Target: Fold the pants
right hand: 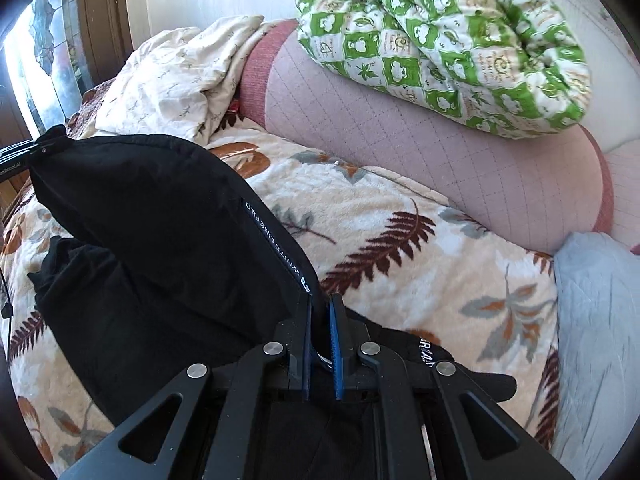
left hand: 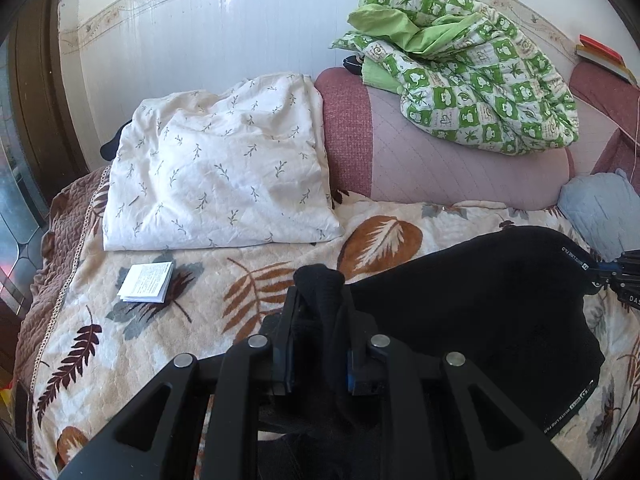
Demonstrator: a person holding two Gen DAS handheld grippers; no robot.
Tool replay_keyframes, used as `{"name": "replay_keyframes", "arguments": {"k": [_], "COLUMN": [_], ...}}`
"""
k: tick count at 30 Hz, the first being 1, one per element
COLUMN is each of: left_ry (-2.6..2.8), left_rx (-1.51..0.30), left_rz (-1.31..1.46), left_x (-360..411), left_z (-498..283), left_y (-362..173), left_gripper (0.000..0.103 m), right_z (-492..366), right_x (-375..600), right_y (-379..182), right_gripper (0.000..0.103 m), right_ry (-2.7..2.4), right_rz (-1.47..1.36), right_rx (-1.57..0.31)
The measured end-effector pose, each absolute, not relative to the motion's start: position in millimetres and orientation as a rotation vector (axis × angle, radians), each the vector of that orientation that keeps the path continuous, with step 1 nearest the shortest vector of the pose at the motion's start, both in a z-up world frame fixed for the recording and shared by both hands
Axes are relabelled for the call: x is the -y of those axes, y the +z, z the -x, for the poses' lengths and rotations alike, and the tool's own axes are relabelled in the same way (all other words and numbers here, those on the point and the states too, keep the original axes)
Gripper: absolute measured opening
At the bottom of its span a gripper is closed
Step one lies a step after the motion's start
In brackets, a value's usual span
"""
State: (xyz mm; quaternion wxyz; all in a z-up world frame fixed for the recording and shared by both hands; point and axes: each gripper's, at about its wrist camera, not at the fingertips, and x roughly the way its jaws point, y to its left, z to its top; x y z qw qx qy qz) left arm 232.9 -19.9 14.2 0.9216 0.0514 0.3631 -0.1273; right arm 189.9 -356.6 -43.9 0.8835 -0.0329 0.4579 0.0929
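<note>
Black pants [left hand: 480, 300] with a white-lettered side stripe hang lifted over a leaf-print blanket [left hand: 192, 312]. In the left wrist view my left gripper [left hand: 320, 296] is shut on a bunched corner of the black cloth. My right gripper [left hand: 616, 276] shows at the far right edge, holding the other end. In the right wrist view my right gripper [right hand: 321, 300] has its blue pads shut on the pants [right hand: 160, 220] by the lettered stripe. The cloth stretches up to the left gripper [right hand: 16, 152] at the left edge. The lower part of the pants lies crumpled on the blanket [right hand: 400, 208].
A white leaf-print pillow [left hand: 216, 168] and a folded paper leaflet [left hand: 146, 282] lie at the left. Behind the blanket runs a pink bolster [left hand: 440, 160] with a green checked quilt [left hand: 480, 80] on top. At the right lies a grey-blue cushion [left hand: 596, 208].
</note>
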Motion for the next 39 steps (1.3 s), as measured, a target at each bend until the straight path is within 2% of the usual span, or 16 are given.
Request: {"name": "replay_keyframes", "arguments": {"k": [6,12,14,16,20,21,22,23,24,25,26,34,39], "left_ry": [-0.243,-0.217,-0.208,-0.2,-0.173,-0.176,-0.174,-0.162,-0.147,-0.128,-0.108,-0.12,-0.145], "left_rx": [-0.702,-0.738,-0.765,-0.783,-0.805,-0.81,-0.815,-0.816,-0.816,-0.816,-0.821,-0.879,-0.857], "left_rz": [-0.18,-0.226,-0.217,-0.208,-0.201,-0.183,-0.161,-0.142,-0.12,-0.093,-0.059,0.49,0.553], "left_x": [15.1,-1.3,-11.8,-21.7,-39.5,-44.8,-50.4,-56.0,-62.0,-68.5,-75.3,-128.9,-138.5], "left_z": [-186.4,-149.3,-137.9,-123.1,-97.3,-92.0,-87.7,-84.7,-83.1,-82.3,-83.4,-107.2,-99.5], "left_y": [9.2,-24.4,-36.4,-45.5,-51.4,-51.3,-51.3,-51.1,-50.9,-50.9,-51.4,-70.7,-86.1], "left_gripper": [0.018,0.023,0.027,0.04,0.048,0.056,0.065,0.068,0.07,0.07,0.07,0.07,0.07], "right_z": [-139.6,-88.6,-70.5,-53.5,-26.9,-20.7,-16.1,-11.2,-6.8,-3.5,1.4,-34.0,-105.8], "right_x": [346.6,330.5,327.4,324.8,320.5,320.8,321.8,321.8,321.6,320.9,318.9,278.0,193.6], "right_y": [-39.8,-58.8,-69.9,-82.0,-103.2,-106.1,-107.1,-106.3,-104.6,-102.2,-97.1,-34.3,-13.0], "right_gripper": [0.008,0.007,0.007,0.008,0.017,0.02,0.026,0.038,0.047,0.063,0.069,0.069,0.068], "right_ry": [0.195,0.21,0.21,0.215,0.2,0.194,0.189,0.183,0.178,0.173,0.166,0.254,0.479], "right_rz": [0.031,0.02,0.008,-0.009,-0.021,-0.034,-0.042,-0.043,-0.039,-0.031,-0.012,-0.057,-0.149], "right_rx": [-0.934,-0.97,-0.988,-1.013,-1.061,-1.069,-1.071,-1.069,-1.066,-1.063,-1.054,-0.937,-0.938]}}
